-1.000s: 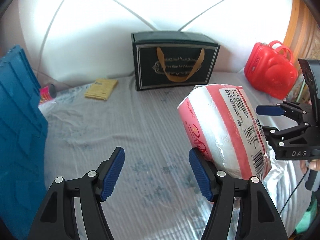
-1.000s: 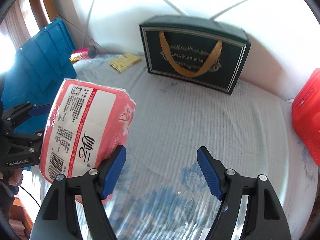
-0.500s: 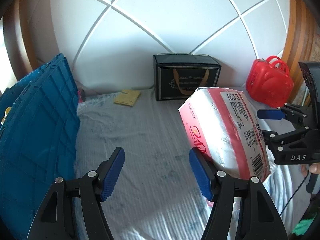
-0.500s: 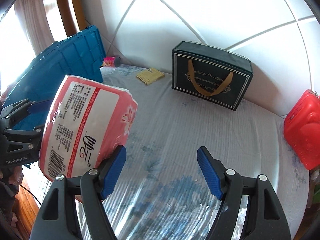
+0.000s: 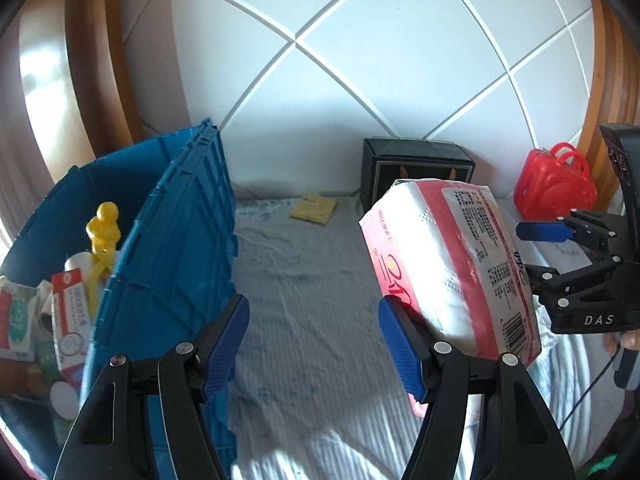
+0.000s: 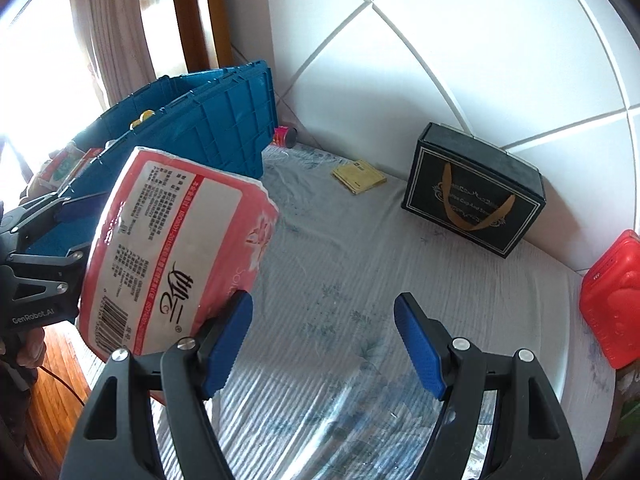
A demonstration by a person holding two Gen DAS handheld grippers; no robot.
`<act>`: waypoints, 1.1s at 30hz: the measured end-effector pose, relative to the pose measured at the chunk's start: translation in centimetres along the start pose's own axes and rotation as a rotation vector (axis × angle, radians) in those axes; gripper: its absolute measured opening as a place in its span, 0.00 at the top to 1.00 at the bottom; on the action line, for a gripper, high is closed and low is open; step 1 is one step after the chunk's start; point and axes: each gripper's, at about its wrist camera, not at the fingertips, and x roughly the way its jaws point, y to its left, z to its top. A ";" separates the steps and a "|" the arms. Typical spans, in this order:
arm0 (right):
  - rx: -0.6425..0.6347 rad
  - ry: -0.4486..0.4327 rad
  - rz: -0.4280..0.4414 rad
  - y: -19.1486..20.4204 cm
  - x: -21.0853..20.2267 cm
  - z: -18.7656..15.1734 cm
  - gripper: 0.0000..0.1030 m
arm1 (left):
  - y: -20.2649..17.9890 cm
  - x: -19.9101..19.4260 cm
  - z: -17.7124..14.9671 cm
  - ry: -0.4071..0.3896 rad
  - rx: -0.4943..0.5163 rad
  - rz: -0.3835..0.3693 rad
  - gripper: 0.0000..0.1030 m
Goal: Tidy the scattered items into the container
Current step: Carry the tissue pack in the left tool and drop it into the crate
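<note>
While both open claws [image 5: 312,344] [image 6: 322,344] squeeze it, the tissue pack [image 5: 448,264] has risen nearer the blue crate [image 5: 172,248].

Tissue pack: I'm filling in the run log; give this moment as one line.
held: tissue pack, pressed between both grippers | left gripper: jaws open, empty | right gripper: jaws open, empty | target: blue crate

A white padded headboard [image 6: 500,52] with diagonal seams rises behind the pale floral-printed bed sheet [image 6: 360,280]. A glossy brown wooden post [image 5: 96,64] stands at ten o'clock beside a beige curtain [image 6: 108,20]. Brown wooden floorboards [image 6: 56,368] show at eight o'clock, crossed by a thin black cable.
</note>
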 end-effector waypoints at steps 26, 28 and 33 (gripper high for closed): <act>-0.162 -0.077 0.140 25.9 2.4 16.1 0.28 | 27.6 -8.9 2.6 -0.083 -0.174 0.245 0.35; -0.157 -0.070 0.143 27.8 3.6 16.9 0.28 | 29.4 -8.8 2.9 -0.079 -0.190 0.270 0.31; -0.111 -0.119 0.108 30.5 4.8 18.4 0.23 | 32.0 -9.4 3.5 -0.103 -0.207 0.293 0.19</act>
